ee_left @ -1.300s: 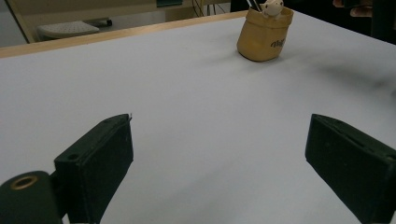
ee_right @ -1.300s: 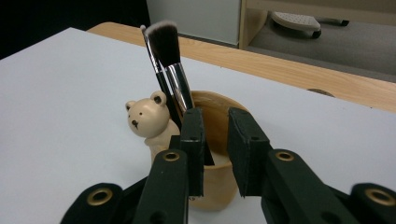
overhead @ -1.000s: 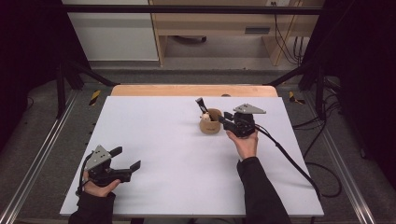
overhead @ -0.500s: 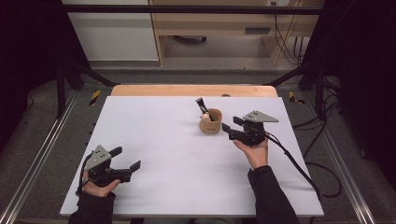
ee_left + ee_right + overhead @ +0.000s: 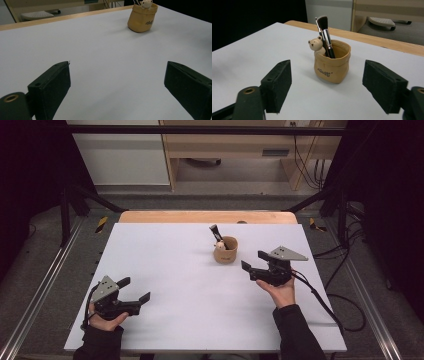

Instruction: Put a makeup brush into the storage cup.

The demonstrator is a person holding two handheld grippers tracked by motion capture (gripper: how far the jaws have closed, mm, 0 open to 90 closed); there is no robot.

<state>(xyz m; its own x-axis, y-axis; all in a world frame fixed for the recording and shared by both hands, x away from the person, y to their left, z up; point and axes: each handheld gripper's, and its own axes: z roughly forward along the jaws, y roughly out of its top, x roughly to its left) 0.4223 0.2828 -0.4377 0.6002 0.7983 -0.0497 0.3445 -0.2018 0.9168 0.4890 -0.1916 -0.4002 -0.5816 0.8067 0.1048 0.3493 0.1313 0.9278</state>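
With the brush (image 5: pixel 325 30) standing in the tan pot (image 5: pixel 332 63) just ahead, the right gripper (image 5: pixel 327 86), jaws just opened and empty, seems released and clearing off.

Surface: a white rectangular surface (image 5: pixel 190 270) with a wooden far edge.
Holder: a small tan sack-shaped pot (image 5: pixel 225 250) stood right of centre, a black brush (image 5: pixel 216 232) leaning out.
Right tool (image 5: pixel 253 262): just beside the pot, jaws apart, having just been opening, nothing between them.
Left tool (image 5: pixel 134 289): near the front-left corner, jaws apart, empty.
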